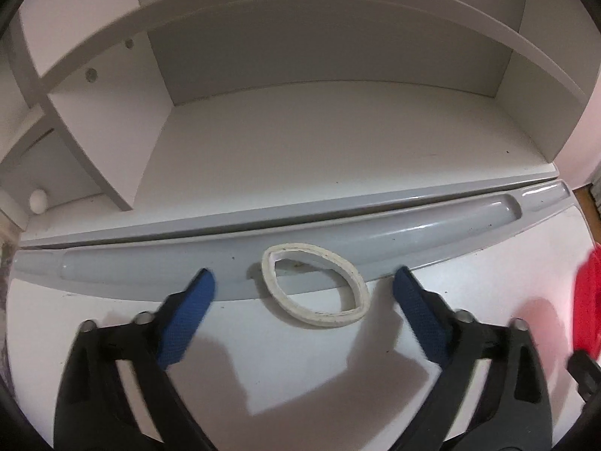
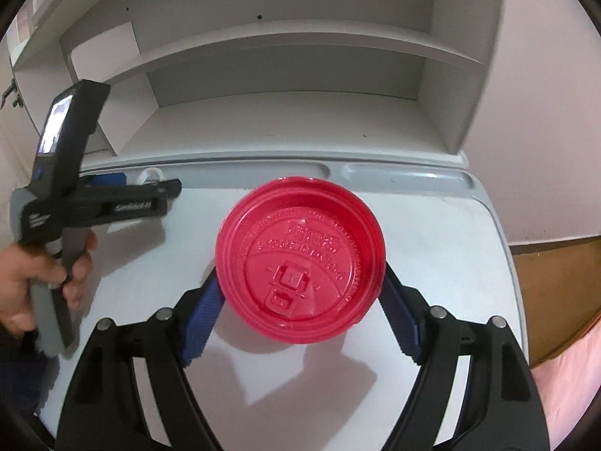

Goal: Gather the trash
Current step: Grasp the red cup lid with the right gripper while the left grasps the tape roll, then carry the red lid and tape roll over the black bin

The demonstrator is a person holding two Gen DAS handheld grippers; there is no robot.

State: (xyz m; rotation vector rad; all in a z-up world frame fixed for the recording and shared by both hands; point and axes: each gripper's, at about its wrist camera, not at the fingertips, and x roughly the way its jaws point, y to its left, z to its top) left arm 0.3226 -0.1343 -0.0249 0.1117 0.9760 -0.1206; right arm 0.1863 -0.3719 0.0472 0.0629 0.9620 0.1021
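Observation:
A squashed white ring (image 1: 314, 287), like an empty tape core, lies on the white desk (image 1: 263, 376), half over the grey pencil groove (image 1: 413, 233). My left gripper (image 1: 303, 282) is open, its blue fingers on either side of the ring, apart from it. In the right wrist view my right gripper (image 2: 302, 282) is shut on a red plastic cup lid (image 2: 302, 259), held by its rim above the desk (image 2: 432, 233). The lid's edge shows at the right of the left wrist view (image 1: 588, 300). The left gripper's body (image 2: 101, 203) shows at the left.
A white hutch with open shelves (image 1: 338, 131) stands behind the groove. A round white knob (image 1: 38, 201) sits at the far left. A pink wall (image 2: 544, 94) and wooden floor (image 2: 556, 293) lie to the right of the desk.

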